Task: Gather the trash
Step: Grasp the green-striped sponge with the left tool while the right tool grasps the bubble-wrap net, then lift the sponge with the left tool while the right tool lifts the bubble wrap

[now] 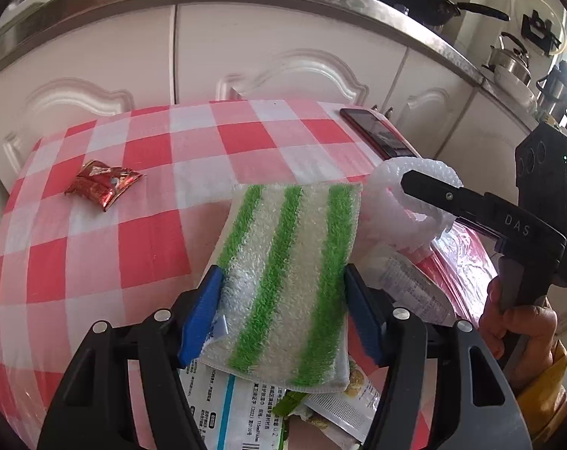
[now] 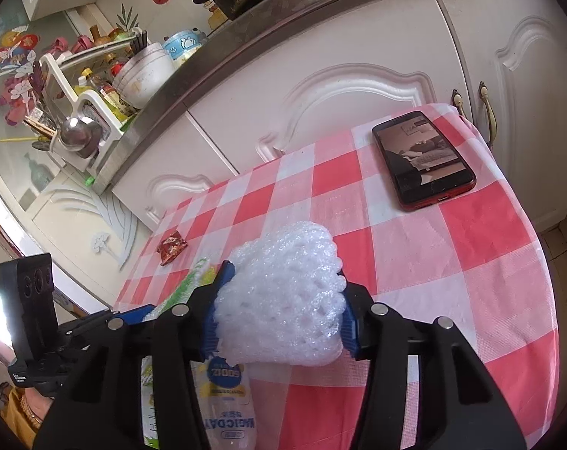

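A white cloth with green stripes point(image 1: 283, 281) sits between the blue pads of my left gripper point(image 1: 281, 315), which is shut on it above the checked table point(image 1: 152, 247). In the right wrist view my right gripper point(image 2: 283, 311) is shut on a white foam net point(image 2: 283, 300). The left wrist view shows the same foam net point(image 1: 403, 202) to the right of the cloth, with one black finger point(image 1: 441, 195) against it. A crumpled red wrapper point(image 1: 103, 183) lies alone at the table's far left and appears small in the right wrist view point(image 2: 171, 247). Printed packets point(image 1: 223, 408) lie under the cloth.
A red phone point(image 2: 422, 161) lies screen up near the table's far right corner. White cabinet doors point(image 1: 283, 56) stand right behind the table under a metal counter edge. A person's hand point(image 1: 519, 330) holds the right gripper's handle. A clear printed packet point(image 2: 227, 393) lies below the foam net.
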### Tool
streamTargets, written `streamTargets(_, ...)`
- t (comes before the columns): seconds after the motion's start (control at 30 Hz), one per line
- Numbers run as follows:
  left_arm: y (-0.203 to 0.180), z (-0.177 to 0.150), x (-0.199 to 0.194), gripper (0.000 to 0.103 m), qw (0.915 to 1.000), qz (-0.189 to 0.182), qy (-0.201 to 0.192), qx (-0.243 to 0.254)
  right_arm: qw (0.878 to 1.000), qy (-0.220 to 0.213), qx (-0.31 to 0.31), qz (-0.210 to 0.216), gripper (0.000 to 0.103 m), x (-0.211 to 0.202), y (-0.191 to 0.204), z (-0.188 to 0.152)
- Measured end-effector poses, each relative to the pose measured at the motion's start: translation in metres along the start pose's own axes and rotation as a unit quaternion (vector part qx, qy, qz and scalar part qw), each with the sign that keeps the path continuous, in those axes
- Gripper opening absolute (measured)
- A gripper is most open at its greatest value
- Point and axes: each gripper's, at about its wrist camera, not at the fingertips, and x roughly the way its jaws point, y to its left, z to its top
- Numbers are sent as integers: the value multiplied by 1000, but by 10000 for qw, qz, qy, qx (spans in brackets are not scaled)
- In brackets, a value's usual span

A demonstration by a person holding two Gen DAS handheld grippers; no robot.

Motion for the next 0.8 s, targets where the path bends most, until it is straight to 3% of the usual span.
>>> streamTargets(0.23, 15, -7, -26, 54, 9984, -2, -258, -498, 9987, -351, 96, 347, 49, -18, 3, 3)
streamTargets(0.57, 20, -19, -42, 46, 9975, 118, -268, -649, 9969, -467, -82, 634, 49, -33, 24, 6)
streamTargets(0.67, 15, -23, -44, 58, 9987, 247, -189, -409, 9964, -492, -216, 650, 49, -37, 33, 7)
streamTargets(0.7, 14, -25, -45, 74, 9987, 315, -183, -363, 9963, -475, -243, 671, 49, -38, 34, 7)
streamTargets(0.73, 14, -26, -46, 81, 9986, 366, -211, -333, 9963, -474, -253, 671, 49, -38, 34, 7)
streamTargets(0.8, 15, -27, -46, 83, 9985, 427, -223, -280, 9964, -472, -237, 657, 49, -39, 33, 7)
